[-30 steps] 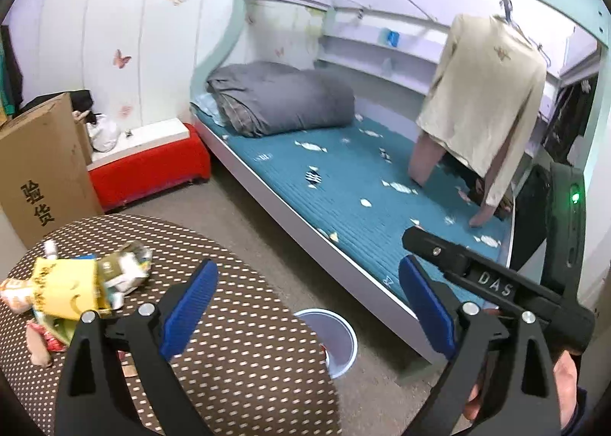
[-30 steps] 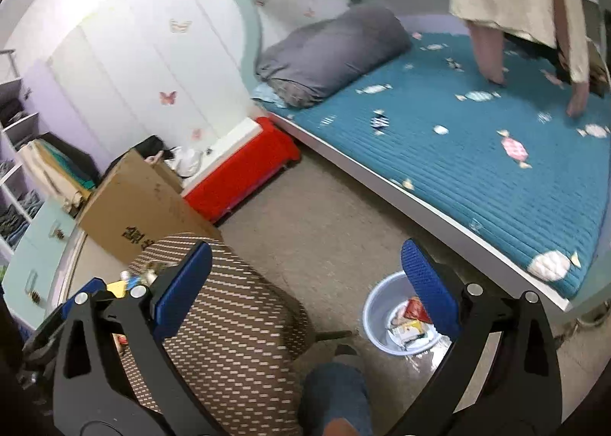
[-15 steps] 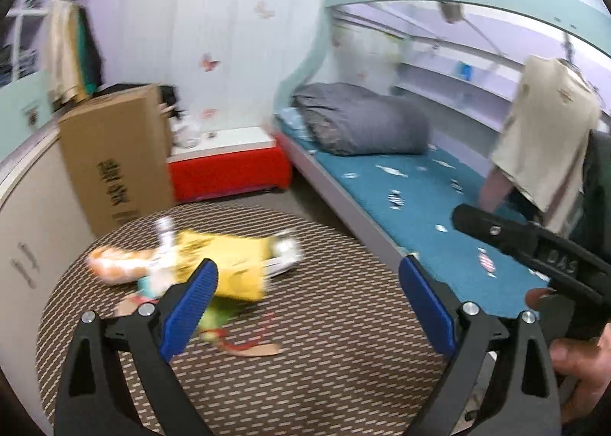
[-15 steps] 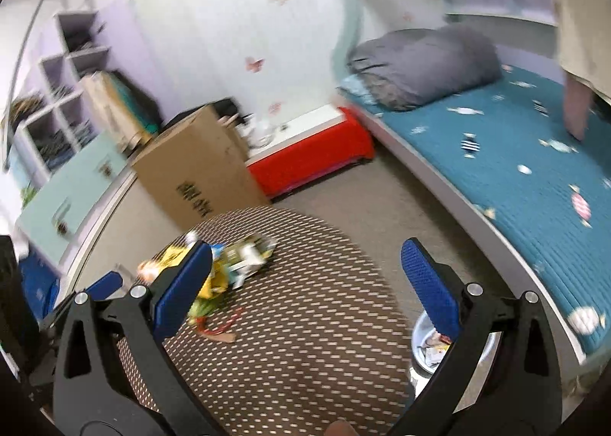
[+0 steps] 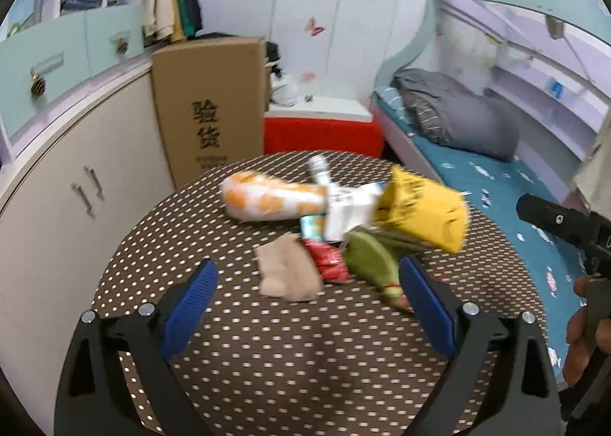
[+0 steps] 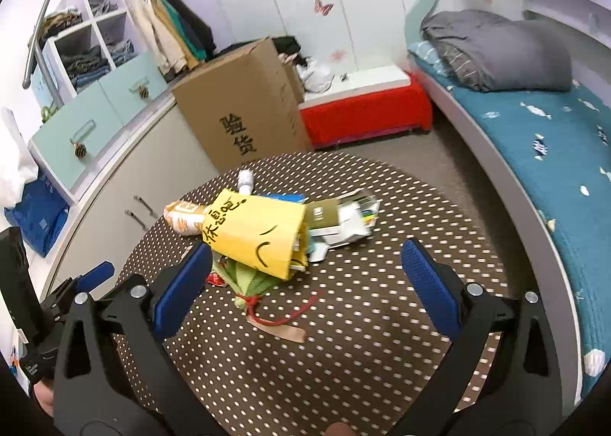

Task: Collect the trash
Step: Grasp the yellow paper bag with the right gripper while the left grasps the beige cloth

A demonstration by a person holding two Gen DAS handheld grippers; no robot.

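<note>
A heap of trash lies on the round brown dotted table (image 5: 305, 359): a yellow paper bag (image 5: 424, 212) (image 6: 259, 235), an orange-and-white packet (image 5: 273, 203), a white bottle (image 5: 322, 172), a tan paper scrap (image 5: 286, 275), a red wrapper (image 5: 330, 264) and a green wrapper (image 5: 368, 264) (image 6: 250, 279). My left gripper (image 5: 307, 308) hangs open just short of the heap, nothing between its blue pads. My right gripper (image 6: 305, 287) is open above the table, the yellow bag near its left pad (image 6: 181, 292). White and silver packets (image 6: 343, 224) lie behind the bag.
A tall cardboard box (image 5: 210, 107) stands behind the table beside a beige cabinet (image 5: 57, 176). A red bench (image 6: 366, 115) sits against the wall. A bed with a teal mattress (image 6: 553, 153) and a grey duvet (image 6: 496, 50) runs along the right.
Both grippers have swung left from the bed and floor bin to face the table. The trash heap now lies close in front of them. Both stay open.
</note>
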